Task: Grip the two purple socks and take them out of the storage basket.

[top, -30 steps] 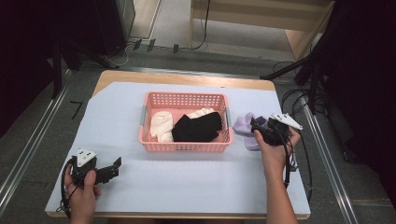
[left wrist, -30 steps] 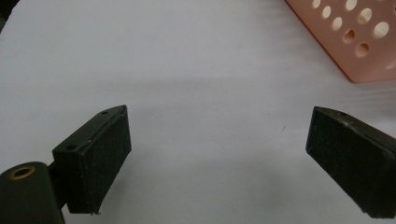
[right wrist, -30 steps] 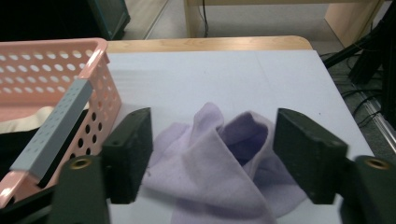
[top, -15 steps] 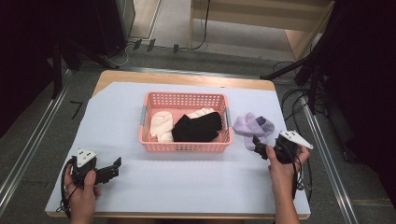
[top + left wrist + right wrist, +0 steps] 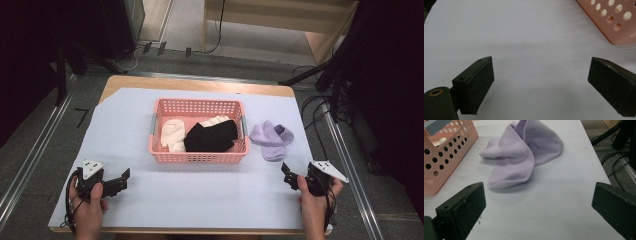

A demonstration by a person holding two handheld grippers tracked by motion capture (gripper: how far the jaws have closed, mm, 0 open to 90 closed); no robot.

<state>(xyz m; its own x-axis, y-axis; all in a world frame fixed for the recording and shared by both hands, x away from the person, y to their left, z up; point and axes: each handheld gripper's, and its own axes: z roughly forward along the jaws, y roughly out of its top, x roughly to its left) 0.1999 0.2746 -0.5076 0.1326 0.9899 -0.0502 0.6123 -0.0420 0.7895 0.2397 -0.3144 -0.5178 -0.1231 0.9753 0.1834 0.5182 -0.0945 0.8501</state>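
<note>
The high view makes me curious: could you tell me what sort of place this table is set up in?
Probably a lab or recording workspace rather than a home: the table is covered with a plain white sheet, metal rails run along both sides, and loose cables trail over the floor beside black stands.

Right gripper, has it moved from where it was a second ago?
Yes. The right gripper has pulled back toward the table's near edge, away from the purple socks, jaws open and empty.
</note>
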